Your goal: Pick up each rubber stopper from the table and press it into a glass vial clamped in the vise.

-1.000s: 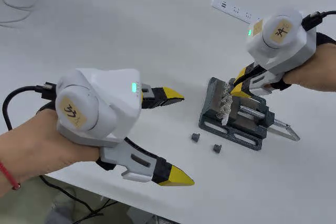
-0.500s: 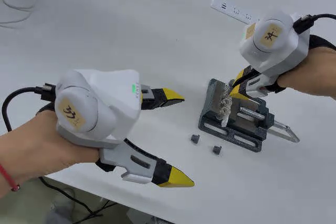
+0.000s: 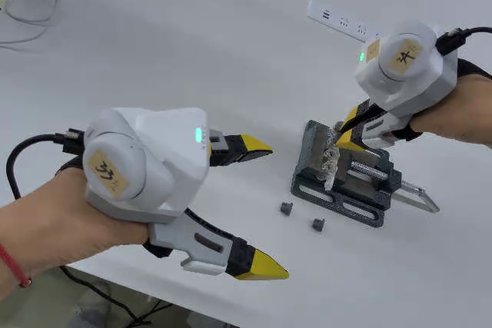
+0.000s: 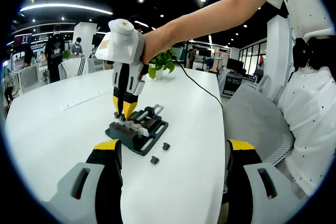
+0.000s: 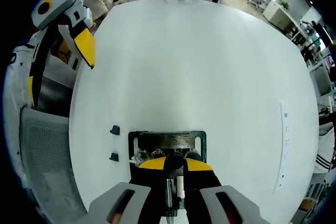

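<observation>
Got a dark stopper [image 5: 175,161] nipped in right claw [image 3: 346,133], closed down narrow on it, right above the vials [image 3: 330,157] in the vise [image 3: 342,190]. Counting two more stoppers [image 3: 286,207] [image 3: 317,225] on the counter [image 3: 192,59], just beside the vise base, near side, slightly apart. Expect tiny, light, matte grey rubber: squashy and grippy, unlikely to slip but easy to cock sideways. Grab across the sides near the top, leave the bottom end free for the vial mouth. Go gentle on the vials: clear thin glass, brittle; push straight down, no side load. Looks like a dark cast-metal vise with a bright bare screw, rigid. Holding left claw [image 3: 263,207] wide and empty, well apart from the vise. Smooth white counter, so expect loose stoppers to skid if nudged.
</observation>
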